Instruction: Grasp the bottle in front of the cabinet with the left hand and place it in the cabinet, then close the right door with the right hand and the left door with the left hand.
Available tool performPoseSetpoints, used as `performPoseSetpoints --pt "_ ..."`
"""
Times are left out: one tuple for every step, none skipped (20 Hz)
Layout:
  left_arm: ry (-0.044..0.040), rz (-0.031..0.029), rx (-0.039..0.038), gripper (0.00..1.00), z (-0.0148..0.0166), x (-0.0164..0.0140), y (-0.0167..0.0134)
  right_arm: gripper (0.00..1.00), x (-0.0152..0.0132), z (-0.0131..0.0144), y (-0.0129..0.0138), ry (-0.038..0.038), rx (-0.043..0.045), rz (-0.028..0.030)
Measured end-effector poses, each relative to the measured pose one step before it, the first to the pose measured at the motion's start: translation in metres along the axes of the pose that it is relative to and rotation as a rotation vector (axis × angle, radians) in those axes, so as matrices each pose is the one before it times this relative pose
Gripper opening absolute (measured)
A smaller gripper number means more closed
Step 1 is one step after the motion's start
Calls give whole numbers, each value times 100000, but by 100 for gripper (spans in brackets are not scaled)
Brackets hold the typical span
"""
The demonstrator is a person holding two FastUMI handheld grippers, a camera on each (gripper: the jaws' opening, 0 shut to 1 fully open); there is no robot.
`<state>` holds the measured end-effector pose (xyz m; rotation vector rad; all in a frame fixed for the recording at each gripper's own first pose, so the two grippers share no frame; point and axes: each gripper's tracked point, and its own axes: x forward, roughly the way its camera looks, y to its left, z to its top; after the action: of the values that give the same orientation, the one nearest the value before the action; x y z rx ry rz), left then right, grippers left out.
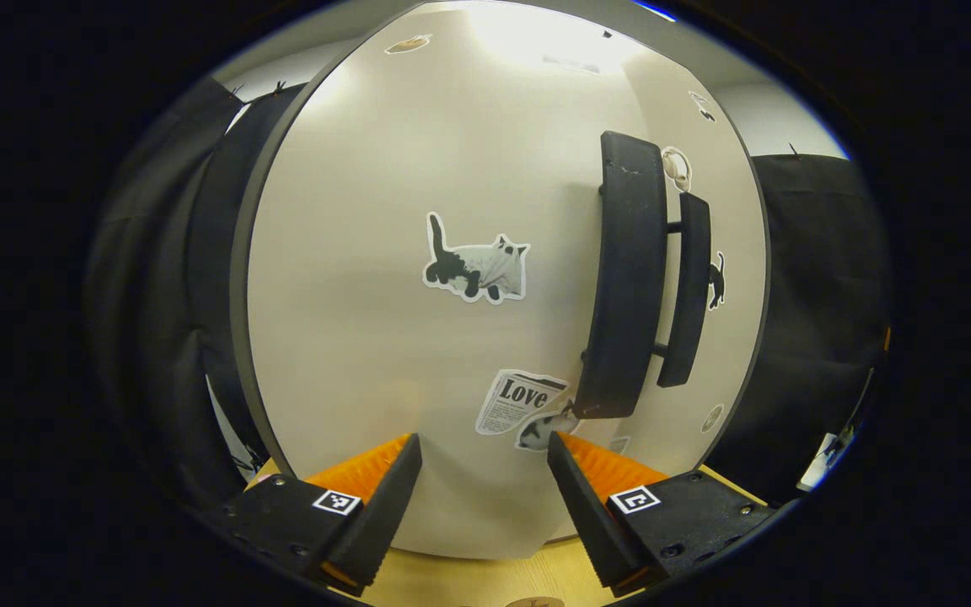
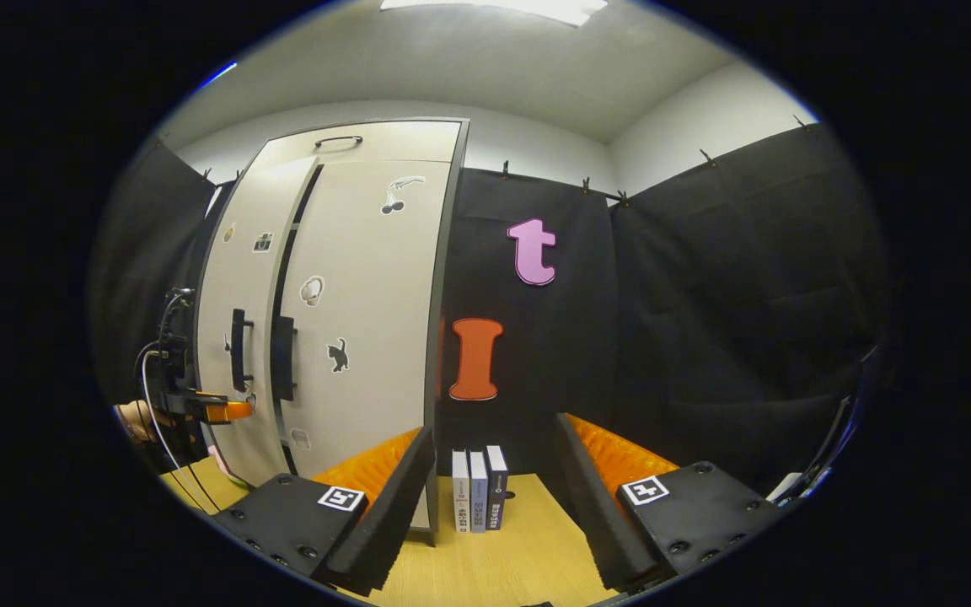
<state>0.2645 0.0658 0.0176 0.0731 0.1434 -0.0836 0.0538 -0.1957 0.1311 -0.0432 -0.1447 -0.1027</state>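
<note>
The beige cabinet (image 2: 351,278) stands on the table. Its right door (image 2: 367,320) sits flush. Its left door (image 1: 418,253), with a cat sticker, is very close in the left gripper view. A thin dark gap runs between the two doors in the right gripper view. My left gripper (image 1: 485,443) is open, its fingertips up against the left door's face, left of and below that door's black handle (image 1: 629,278). The left gripper (image 2: 228,410) also shows at the left door, held by a hand. My right gripper (image 2: 494,430) is open and holds nothing, back from the cabinet and to its right.
Three upright books (image 2: 479,489) stand on the wooden table (image 2: 502,565) just right of the cabinet. The right door's black handle (image 1: 688,291) sits beside the left one. Black cloth walls close in behind and to the right.
</note>
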Motion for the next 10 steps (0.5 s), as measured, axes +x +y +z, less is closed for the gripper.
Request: performPoseSetpoints --pt "-228 337 312 94 606 -938 526 95 312 27 186 358 302 907" --pt "-530 374 -368 93 680 -940 526 95 318 -20 260 379 422 955" --pt "-966 119 -1382 93 800 -1085 442 95 336 54 246 375 442 1134" --pt "-683 -432 -1868 93 710 -1006 301 95 205 56 377 284 435 1292" --pt "-716 -116 -1774 93 736 -1236 266 95 291 125 425 -54 190 1397" --pt "-1113 -163 -1126 93 829 -1211 228 95 191 96 434 -171 -67 1228" --pt "-776 177 -197 93 722 -1244 173 95 114 118 407 -99 -391 1285" --pt "-920 625 655 93 721 -1182 308 95 75 10 370 -123 -388 974" --pt "-1163 872 1218 93 780 -1205 299 95 38 40 452 -12 -217 1192" --pt "-1423 770 1019 92 913 -1238 261 95 -39 -6 466 163 -83 1387"
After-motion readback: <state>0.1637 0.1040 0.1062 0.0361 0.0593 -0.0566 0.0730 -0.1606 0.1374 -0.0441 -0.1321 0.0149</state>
